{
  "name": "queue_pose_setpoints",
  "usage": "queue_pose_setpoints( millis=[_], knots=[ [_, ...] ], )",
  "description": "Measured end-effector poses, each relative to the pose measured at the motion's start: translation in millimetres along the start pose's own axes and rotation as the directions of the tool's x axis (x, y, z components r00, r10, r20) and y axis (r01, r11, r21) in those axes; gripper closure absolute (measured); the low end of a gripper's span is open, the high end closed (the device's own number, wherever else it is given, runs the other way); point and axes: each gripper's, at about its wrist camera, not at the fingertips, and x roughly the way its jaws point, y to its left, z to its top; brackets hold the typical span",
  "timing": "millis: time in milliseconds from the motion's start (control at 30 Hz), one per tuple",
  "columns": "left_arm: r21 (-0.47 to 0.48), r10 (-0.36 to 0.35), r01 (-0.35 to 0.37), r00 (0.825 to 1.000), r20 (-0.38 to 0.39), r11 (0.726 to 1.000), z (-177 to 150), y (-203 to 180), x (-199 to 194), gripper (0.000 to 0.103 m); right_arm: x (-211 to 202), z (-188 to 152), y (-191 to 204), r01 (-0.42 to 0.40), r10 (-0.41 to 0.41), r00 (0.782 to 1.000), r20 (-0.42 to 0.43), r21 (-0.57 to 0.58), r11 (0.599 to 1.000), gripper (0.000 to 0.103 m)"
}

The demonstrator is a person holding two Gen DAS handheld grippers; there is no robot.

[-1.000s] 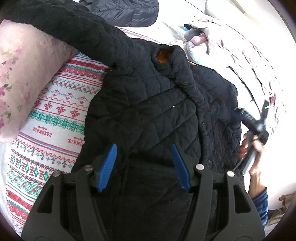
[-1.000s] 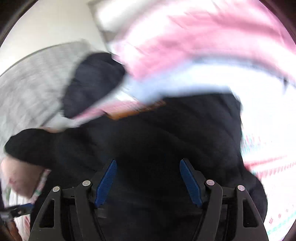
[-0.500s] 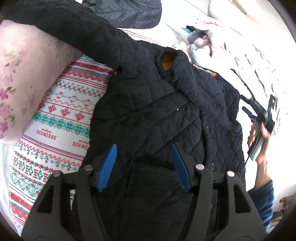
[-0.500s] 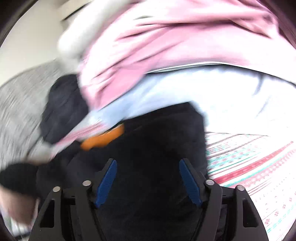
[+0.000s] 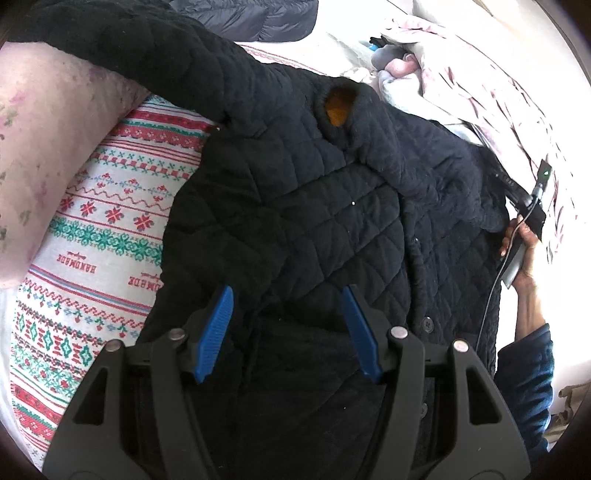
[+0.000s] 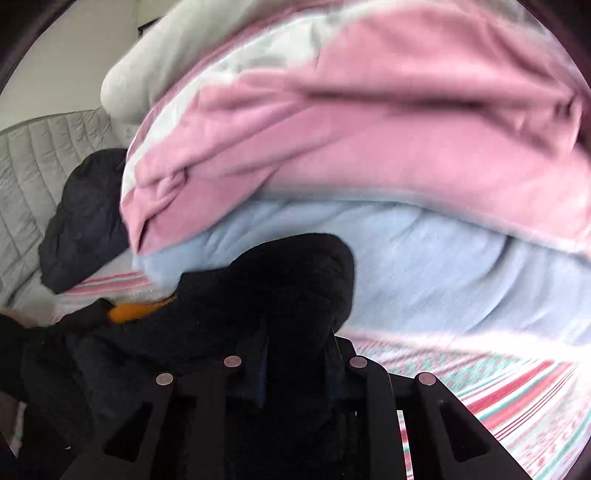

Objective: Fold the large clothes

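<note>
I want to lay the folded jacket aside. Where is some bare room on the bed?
Bare patterned blanket lies between the black quilted jacket and the pink floral pillow. The far side is crowded: a dark puffer jacket and a bedding heap.

a home bedroom: a patterned bedspread (image 5: 110, 229), heaped pink bedding (image 6: 351, 122) and a quilted headboard (image 6: 33, 166).
</note>
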Motion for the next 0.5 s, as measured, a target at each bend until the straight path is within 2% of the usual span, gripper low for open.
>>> queue_pose_setpoints(
  millis=[33,67,133,167,233,267,333,367,433,500],
  knots=[
    [-0.001,0.002,-0.002,1.0,0.001,1.0,0,1,0,0.041,10,-5,-12,0.02,-0.019,0.999,-0.039,0.019,1.0,0.08],
    [-0.006,0.004,-0.004,1.0,0.002,1.0,0,3,0,0.041,29,-13,-15,0.055,-0.05,0.992,-0.114,0.043,0.998,0.079],
    [-0.018,0.0,0.0,1.0,0.005,1.0,1,7,-2,0.041,55,-37,-17,0.107,-0.092,0.962,-0.256,0.043,0.993,0.07],
    [-0.027,-0.001,0.001,1.0,0.006,1.0,2,10,-2,0.041,54,-39,-14,0.125,-0.112,0.963,-0.245,0.038,0.991,0.069],
    [-0.046,0.001,-0.001,1.0,0.007,0.999,4,16,-6,0.041,31,-31,-3,0.179,-0.165,0.969,-0.187,0.06,0.982,0.061],
    [-0.054,0.011,-0.01,1.0,0.014,0.998,6,19,-10,0.041,19,-25,4,0.179,-0.165,0.971,-0.172,0.073,0.981,0.06],
    [-0.043,0.071,-0.067,0.993,0.09,0.997,13,23,-29,0.041,-13,-18,17,0.136,-0.124,0.986,-0.115,0.103,0.985,0.049],
    [-0.043,0.112,-0.106,0.982,0.15,0.993,16,26,-44,0.041,-27,-17,25,0.098,-0.089,0.992,-0.094,0.093,0.991,0.047],
    [-0.052,0.13,-0.121,0.965,0.229,0.991,22,35,-72,0.04,-62,-19,48,0.009,-0.007,0.997,-0.079,0.017,1.0,0.041],
    [-0.081,0.129,-0.11,0.948,0.292,0.991,34,56,-103,0.025,-95,-29,61,-0.045,0.04,0.996,-0.083,-0.055,0.997,0.036]
  ],
)
